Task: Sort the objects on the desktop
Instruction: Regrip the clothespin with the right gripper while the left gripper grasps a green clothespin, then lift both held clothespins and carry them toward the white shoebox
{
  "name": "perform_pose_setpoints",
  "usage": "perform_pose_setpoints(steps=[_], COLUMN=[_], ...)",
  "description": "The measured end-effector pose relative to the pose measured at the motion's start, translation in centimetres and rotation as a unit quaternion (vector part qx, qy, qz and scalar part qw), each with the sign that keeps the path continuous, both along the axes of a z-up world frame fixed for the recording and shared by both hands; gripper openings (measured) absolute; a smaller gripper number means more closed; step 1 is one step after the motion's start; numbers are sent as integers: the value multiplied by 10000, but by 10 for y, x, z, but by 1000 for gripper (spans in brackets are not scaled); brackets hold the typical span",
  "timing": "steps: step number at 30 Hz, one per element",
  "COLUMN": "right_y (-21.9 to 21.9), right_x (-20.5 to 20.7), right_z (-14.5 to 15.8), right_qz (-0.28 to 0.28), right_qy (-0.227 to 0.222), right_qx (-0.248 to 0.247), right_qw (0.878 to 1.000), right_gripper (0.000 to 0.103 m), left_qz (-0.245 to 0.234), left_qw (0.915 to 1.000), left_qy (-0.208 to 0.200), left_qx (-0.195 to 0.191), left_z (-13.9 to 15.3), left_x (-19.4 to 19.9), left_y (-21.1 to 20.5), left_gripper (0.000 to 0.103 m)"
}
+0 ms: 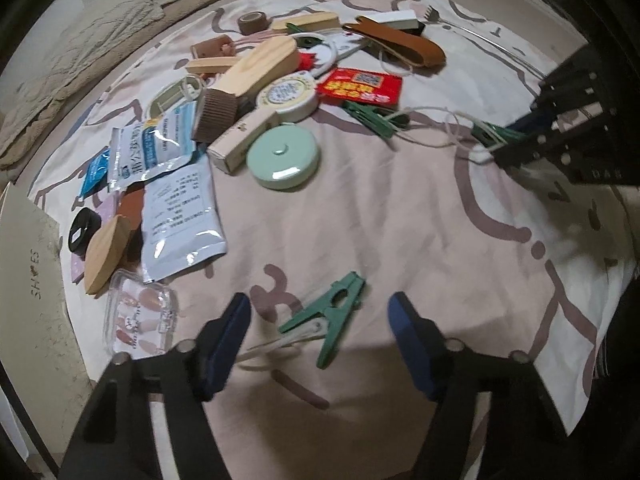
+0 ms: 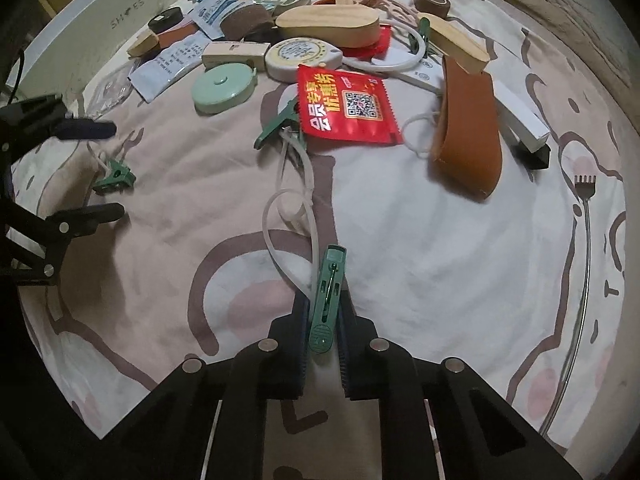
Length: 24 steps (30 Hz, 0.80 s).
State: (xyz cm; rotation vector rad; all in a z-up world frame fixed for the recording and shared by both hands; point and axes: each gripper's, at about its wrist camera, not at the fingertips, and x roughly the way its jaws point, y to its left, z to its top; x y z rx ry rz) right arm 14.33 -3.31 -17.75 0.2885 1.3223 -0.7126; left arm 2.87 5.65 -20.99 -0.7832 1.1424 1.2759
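Your right gripper pinches 1 green clip; your left gripper, spread, straddles another green clothespin untouched.

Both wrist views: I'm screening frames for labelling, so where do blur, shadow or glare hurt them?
Left wrist view: the left gripper casts a grey shadow at the bottom, the green clothespin between its fingers looks slightly soft, and the foil sachet shows glare. Right wrist view: sharper, the clamped green clothespin clear; fisheye bending and dark corners affect both.
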Motion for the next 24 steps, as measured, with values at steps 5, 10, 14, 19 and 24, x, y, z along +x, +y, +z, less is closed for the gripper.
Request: perform_pose_setpoints(steps=[5, 10, 14, 19, 24], right_y=[-3, -4, -6, -9, -13], right_x=[-1, -2, -2, -2, 0], right_z=[1, 5, 8, 12, 18], right_qz=[78, 194, 348, 457, 576], right_qy=[20, 16, -1, -19, -51], right_qx=[-20, -67, -122, -186, -285], right_qw=[10000, 9998, 9993, 9988, 9979], right_gripper=[13, 13, 13, 13, 13], left_qz=[-172, -232, -282, -304, -238], left_qw=[9998, 9996, 9996, 9995, 9997], left_qy=[26, 6, 36, 77, 99], left_qx=[-130, -131, -71, -19, 45], left_z=[-4, -1, 0, 3, 7], left_x=[8, 10, 8, 5, 1], left_y=[-2, -2, -4, -7, -7], left_gripper=[43, 32, 28, 26, 25])
